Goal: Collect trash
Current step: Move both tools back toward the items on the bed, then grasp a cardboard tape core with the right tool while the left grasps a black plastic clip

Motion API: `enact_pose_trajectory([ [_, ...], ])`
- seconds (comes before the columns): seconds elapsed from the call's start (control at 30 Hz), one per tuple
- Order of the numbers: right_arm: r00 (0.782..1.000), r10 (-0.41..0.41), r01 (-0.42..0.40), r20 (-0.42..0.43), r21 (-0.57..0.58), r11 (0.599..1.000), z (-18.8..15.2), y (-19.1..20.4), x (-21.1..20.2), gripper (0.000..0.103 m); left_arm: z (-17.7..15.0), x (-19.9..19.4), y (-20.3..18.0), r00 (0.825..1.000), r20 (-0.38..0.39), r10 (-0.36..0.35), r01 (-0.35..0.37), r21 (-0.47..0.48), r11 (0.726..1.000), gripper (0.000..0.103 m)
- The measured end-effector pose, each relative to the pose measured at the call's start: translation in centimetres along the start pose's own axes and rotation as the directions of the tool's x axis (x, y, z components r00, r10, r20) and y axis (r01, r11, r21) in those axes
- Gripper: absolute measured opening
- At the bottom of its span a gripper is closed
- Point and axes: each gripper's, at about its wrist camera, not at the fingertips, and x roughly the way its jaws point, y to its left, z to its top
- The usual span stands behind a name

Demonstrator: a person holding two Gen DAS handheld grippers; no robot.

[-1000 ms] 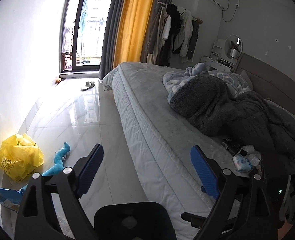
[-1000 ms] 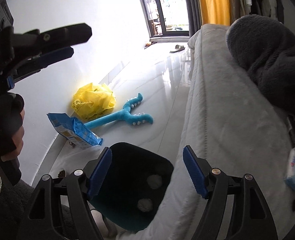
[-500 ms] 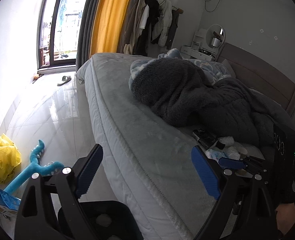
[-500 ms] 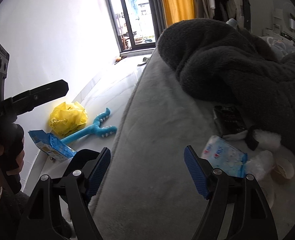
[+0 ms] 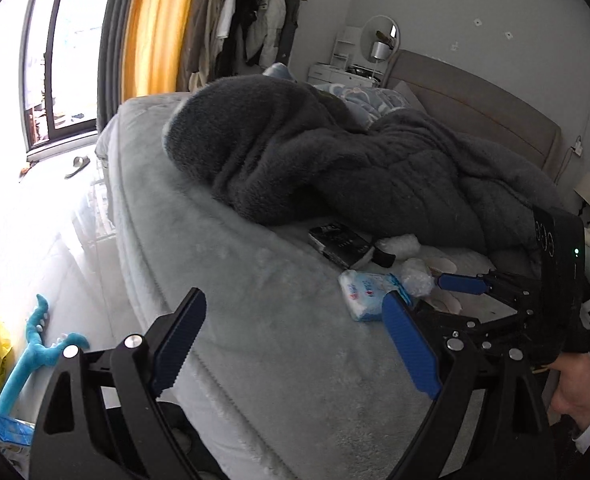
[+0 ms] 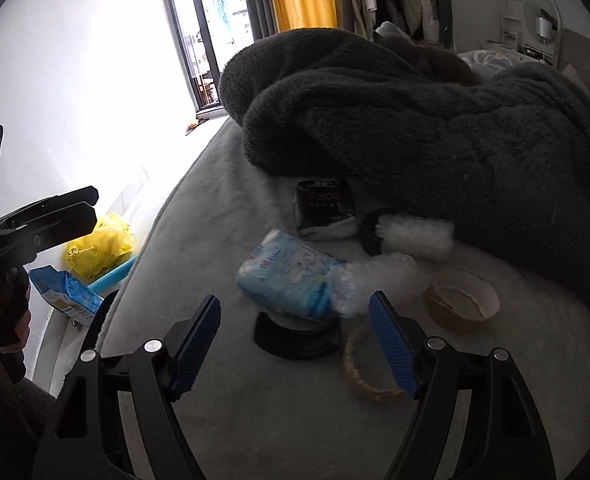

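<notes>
Trash lies on the grey bed (image 6: 223,420): a light blue tissue pack (image 6: 287,276) (image 5: 365,292), a black packet (image 6: 323,206) (image 5: 337,242), crumpled white plastic (image 6: 379,280), a white wad (image 6: 415,236), a tape roll (image 6: 461,300), a tan ring (image 6: 365,372) and a black curved piece (image 6: 295,340). My right gripper (image 6: 295,348) is open and empty, just short of the tissue pack. My left gripper (image 5: 295,344) is open and empty above the bed edge.
A dark fleece blanket (image 5: 335,160) is heaped on the bed behind the trash. On the floor by the wall lie a yellow bag (image 6: 99,248), a blue snack bag (image 6: 65,292) and a blue toy (image 5: 35,356). A window (image 5: 63,60) is at the far left.
Both grippers have swung from the floor and bin toward the bed. The right one has come close over the trash pile. Both stay open.
</notes>
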Motion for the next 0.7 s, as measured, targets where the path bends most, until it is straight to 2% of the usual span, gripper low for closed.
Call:
enact_pose_trajectory([
  [0.1,1.0,-0.02,0.02,-0.016,0.004,1.0,-0.7,-1.0,-0.2,0.078,-0.1,1.2,-1.0,0.999,-0.026,-0.036,0.036,0.001,0.999,0.09],
  [0.47,0.998,-0.012,0.012,-0.054,0.005,1.0,-2.6,-3.8,-0.7,0.077,-0.5,3.9,-5.1,0.988,-0.082,-0.13,0.134,0.044,0.99,0.088],
  [0.6,0.998,0.006,-0.005,-0.062,0.007,1.0,-2.8,-4.9,-0.3,0.069,-1.0,4.8,-6.5,0.982,-0.11,-0.156,0.164,0.071,0.984,0.087],
  [0.7,0.998,0.028,-0.028,-0.063,0.007,1.0,-2.8,-5.3,-0.1,0.068,-1.4,5.7,-7.3,0.975,-0.138,-0.171,0.183,0.078,0.98,0.086],
])
